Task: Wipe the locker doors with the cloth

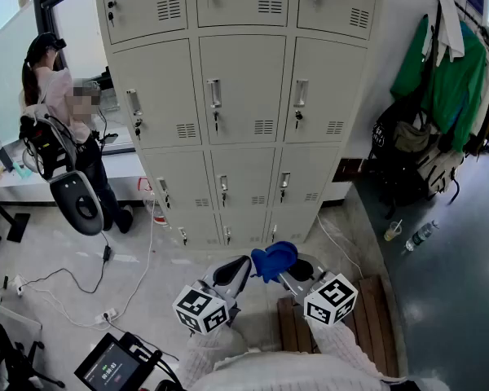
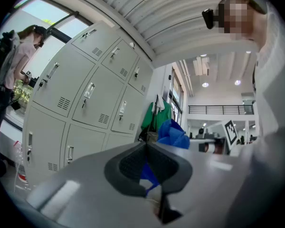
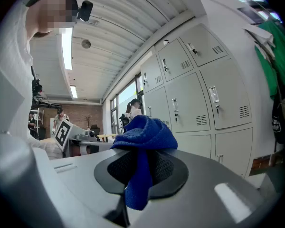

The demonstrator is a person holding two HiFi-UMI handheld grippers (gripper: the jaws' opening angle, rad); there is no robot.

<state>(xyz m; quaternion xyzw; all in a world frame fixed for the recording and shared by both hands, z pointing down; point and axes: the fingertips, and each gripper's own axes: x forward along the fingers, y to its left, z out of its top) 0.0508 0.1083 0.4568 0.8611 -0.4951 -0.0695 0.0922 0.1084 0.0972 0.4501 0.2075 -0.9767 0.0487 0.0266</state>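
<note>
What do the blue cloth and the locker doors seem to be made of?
The cloth looks like soft terry or microfibre: its surface is fuzzy and matte, and it folds limply. The locker doors look like painted sheet metal, pale grey with a smooth, low sheen; the punched vent slots suggest this.

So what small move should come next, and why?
Probably lift the blue cloth toward the locker doors: the right gripper is shut on it, the left gripper seems to pinch a corner, and it touches no door yet.
</note>
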